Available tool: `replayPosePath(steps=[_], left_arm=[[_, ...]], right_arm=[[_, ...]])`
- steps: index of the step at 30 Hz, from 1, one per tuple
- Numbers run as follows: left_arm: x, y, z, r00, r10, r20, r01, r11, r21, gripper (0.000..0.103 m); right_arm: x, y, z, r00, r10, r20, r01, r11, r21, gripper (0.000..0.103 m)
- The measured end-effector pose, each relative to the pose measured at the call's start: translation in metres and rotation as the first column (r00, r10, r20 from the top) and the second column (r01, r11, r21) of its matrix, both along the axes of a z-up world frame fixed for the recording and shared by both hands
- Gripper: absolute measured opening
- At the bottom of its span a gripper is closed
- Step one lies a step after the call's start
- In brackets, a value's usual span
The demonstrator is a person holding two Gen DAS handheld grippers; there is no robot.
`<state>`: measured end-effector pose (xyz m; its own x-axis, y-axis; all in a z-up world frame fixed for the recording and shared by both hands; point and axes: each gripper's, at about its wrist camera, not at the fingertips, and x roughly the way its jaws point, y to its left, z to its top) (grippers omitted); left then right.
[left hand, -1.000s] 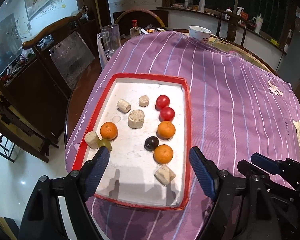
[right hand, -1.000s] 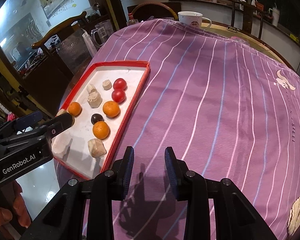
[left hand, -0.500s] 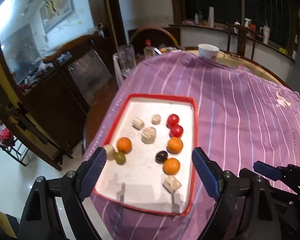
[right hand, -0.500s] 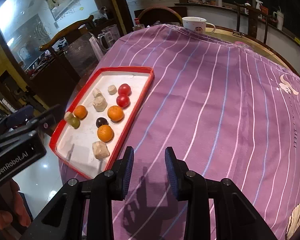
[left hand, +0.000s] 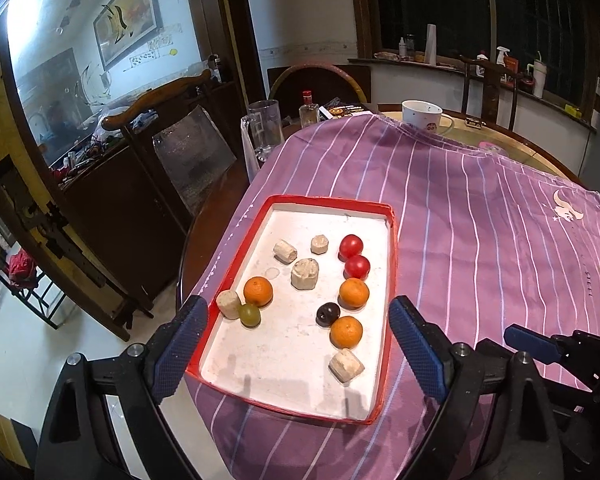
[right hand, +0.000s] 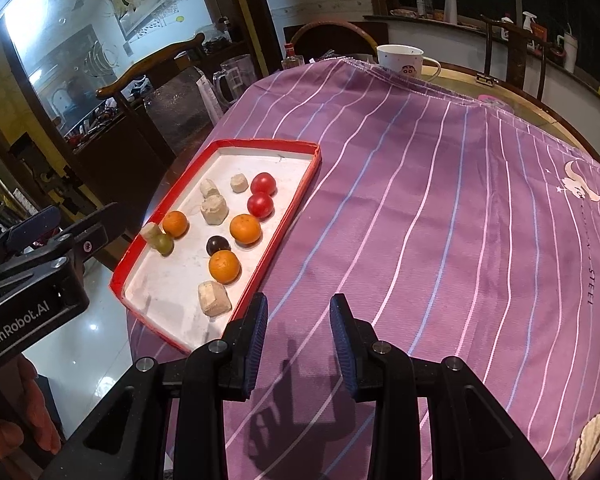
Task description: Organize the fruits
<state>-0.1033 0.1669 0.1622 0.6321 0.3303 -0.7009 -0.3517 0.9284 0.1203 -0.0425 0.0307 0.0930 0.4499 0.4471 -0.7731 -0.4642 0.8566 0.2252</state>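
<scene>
A red-rimmed white tray (left hand: 332, 200) lies on the purple striped cloth. It holds three oranges (left hand: 258, 291) (left hand: 354, 293) (left hand: 346, 332), two red tomatoes (left hand: 351, 246) (left hand: 357, 267), a dark plum (left hand: 327, 314), a green grape (left hand: 249, 315) and several beige chunks (left hand: 305, 274). My left gripper (left hand: 297, 302) hovers open above the tray's near end, its jaws wide and empty. To the tray's right, my right gripper (right hand: 299, 300) hangs over bare cloth. Its jaws stand a narrow gap apart with nothing between them. The same tray (right hand: 268, 143) shows at the left of the right wrist view.
A white mug (left hand: 422, 114), a glass pitcher (left hand: 264, 128) and a small bottle (left hand: 308, 110) stand at the table's far edge. A wooden chair (left hand: 156, 100) stands left of the table. The cloth (right hand: 440, 208) stretches right of the tray. A person's hand (right hand: 16, 420) holds the left gripper.
My left gripper has drawn back and risen from the tray, its jaws a little wider; the green grape stays beside a beige chunk. The right gripper has hardly moved.
</scene>
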Motion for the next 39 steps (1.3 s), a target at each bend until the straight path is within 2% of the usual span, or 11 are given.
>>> replayPosePath(steps=[10, 13, 15, 16, 18, 22, 24, 29, 33, 37, 39], left_arm=[[-0.008, -0.009, 0.01, 0.999, 0.018, 0.051, -0.02, 0.999, 0.036, 0.091], [-0.026, -0.014, 0.029, 0.982, 0.068, 0.179, -0.089, 0.99, 0.113, 0.092], [-0.04, -0.017, 0.046, 0.955, 0.085, 0.284, -0.129, 0.981, 0.141, 0.103], [-0.047, -0.018, 0.054, 0.938, 0.084, 0.336, -0.142, 0.978, 0.151, 0.103], [-0.053, -0.018, 0.067, 0.922, 0.077, 0.38, -0.146, 0.977, 0.156, 0.103], [-0.044, -0.005, 0.074, 0.932, 0.127, 0.339, -0.175, 0.978, 0.114, 0.103], [-0.041, 0.004, 0.073, 0.936, 0.133, 0.327, -0.164, 0.984, 0.069, 0.103], [-0.037, 0.021, 0.06, 0.943, 0.118, 0.31, -0.137, 0.99, 0.04, 0.103], [-0.024, 0.038, 0.041, 0.971, 0.103, 0.214, -0.092, 0.994, -0.064, 0.103], [-0.012, 0.048, 0.016, 0.991, 0.103, 0.084, -0.097, 0.992, -0.075, 0.103], [-0.008, 0.056, 0.005, 0.994, 0.106, 0.026, -0.103, 0.988, -0.113, 0.103]], right_arm=[[-0.004, -0.006, 0.004, 1.0, -0.003, 0.012, 0.003, 1.0, 0.008, 0.036], [-0.007, -0.005, 0.005, 1.0, 0.003, 0.022, -0.003, 1.0, 0.007, 0.036], [-0.009, -0.003, 0.008, 0.999, 0.011, 0.043, -0.011, 1.0, 0.003, 0.036], [-0.01, -0.002, 0.01, 0.999, 0.014, 0.052, -0.014, 1.0, 0.002, 0.036], [-0.013, 0.001, 0.014, 0.997, 0.023, 0.072, -0.024, 1.0, 0.002, 0.036], [-0.019, 0.007, 0.021, 0.992, 0.04, 0.118, -0.04, 0.999, -0.003, 0.036], [-0.021, 0.01, 0.023, 0.989, 0.047, 0.138, -0.047, 0.999, -0.006, 0.036], [-0.026, 0.021, 0.025, 0.983, 0.066, 0.171, -0.061, 0.997, -0.037, 0.036], [-0.027, 0.031, 0.02, 0.984, 0.084, 0.158, -0.077, 0.996, -0.051, 0.036], [-0.03, 0.047, 0.014, 0.983, 0.117, 0.139, -0.109, 0.992, -0.065, 0.036], [-0.031, 0.054, 0.011, 0.983, 0.137, 0.126, -0.129, 0.989, -0.069, 0.036]])
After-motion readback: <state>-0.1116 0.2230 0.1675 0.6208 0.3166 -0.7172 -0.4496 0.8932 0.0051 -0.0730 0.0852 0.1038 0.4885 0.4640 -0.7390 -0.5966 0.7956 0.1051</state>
